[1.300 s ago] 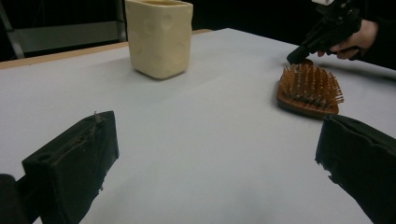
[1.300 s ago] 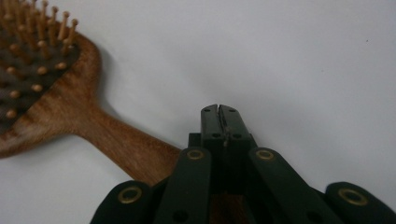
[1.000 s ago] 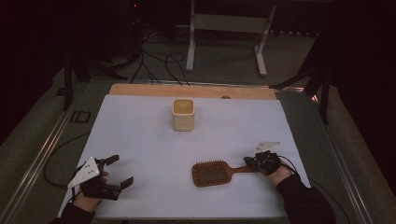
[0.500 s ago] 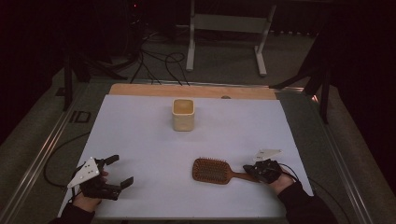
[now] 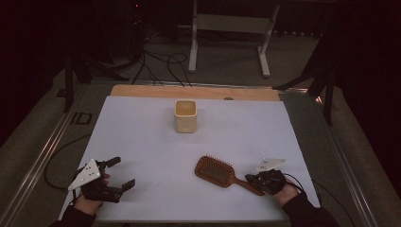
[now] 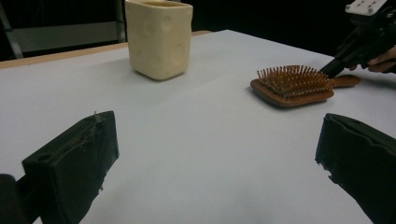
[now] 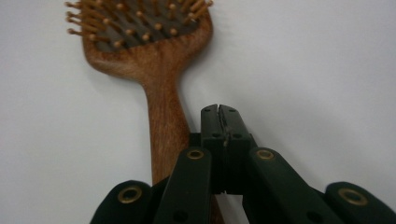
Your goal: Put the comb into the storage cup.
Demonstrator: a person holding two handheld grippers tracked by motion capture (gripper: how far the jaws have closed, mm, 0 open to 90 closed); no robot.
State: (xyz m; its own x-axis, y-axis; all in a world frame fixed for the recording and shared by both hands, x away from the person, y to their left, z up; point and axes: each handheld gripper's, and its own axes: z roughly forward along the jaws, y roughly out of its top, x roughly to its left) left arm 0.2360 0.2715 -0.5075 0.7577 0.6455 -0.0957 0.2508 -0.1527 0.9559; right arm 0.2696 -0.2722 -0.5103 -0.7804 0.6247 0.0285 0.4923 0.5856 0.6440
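A cream-coloured cup [image 5: 185, 116] stands upright toward the far middle of the white table [image 5: 142, 142]; its rim is in shadow and I cannot tell whether anything is inside. The wooden hairbrush [image 5: 221, 172] lies bristles up at the near right, handle pointing toward the right gripper [image 5: 259, 180]. That gripper's jaws are pressed together with nothing between them, their tip just beside the handle on its right side, as the right gripper view shows. The left gripper [image 5: 119, 174] sits at the near left corner, jaws spread wide, well apart from brush and cup. Since a second ago the right gripper has drawn back a little toward the near edge, and the brush has turned slightly with it; the left gripper and cup have not moved.
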